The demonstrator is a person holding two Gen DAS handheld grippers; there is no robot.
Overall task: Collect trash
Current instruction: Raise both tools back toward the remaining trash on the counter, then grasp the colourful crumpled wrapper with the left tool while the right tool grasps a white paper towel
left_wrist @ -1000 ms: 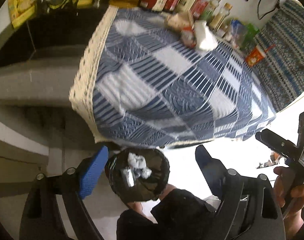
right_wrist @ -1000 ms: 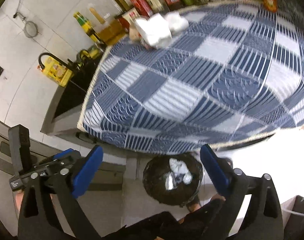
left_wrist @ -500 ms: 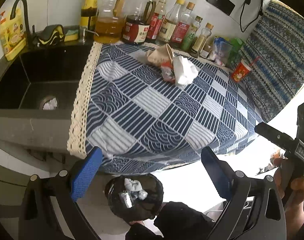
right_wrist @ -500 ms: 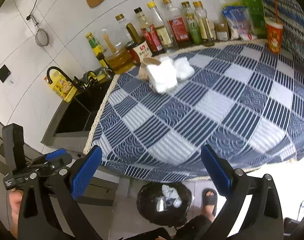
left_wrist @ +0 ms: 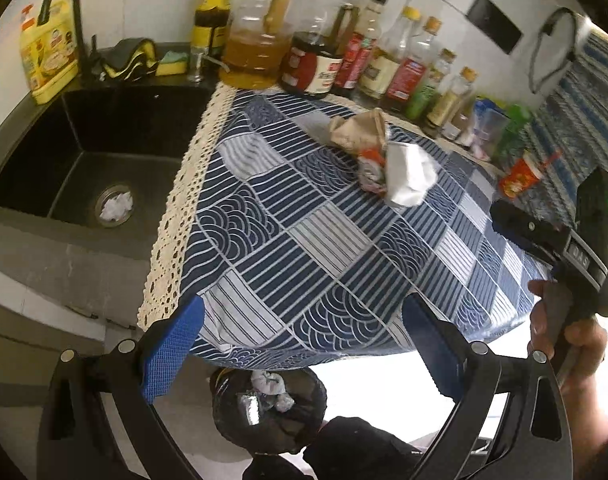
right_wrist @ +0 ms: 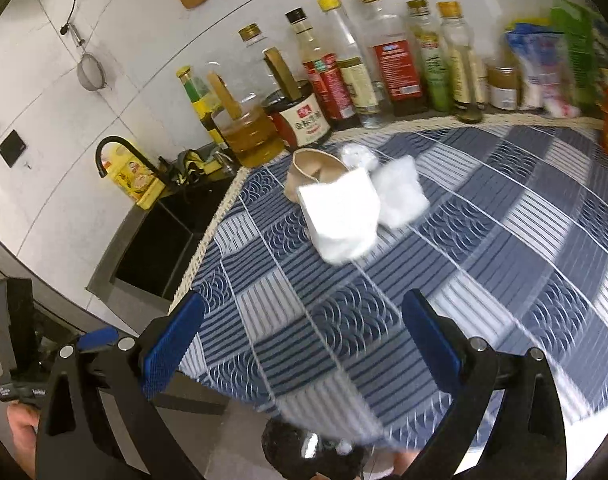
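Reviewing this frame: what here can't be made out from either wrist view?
- Trash bin: half hidden by the tablecloth's edge in both views; contents mostly unreadable.
- Trash pile: motion-blurred in the right view; the red wrapper shows only in the left.
- Bottle labels: too small.
- Sink drain: the white wad can't be identified.

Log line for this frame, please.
phase: between picks | left gripper: open, empty | right gripper: open, empty | bin: on floor, holds wads | trash: on tablecloth
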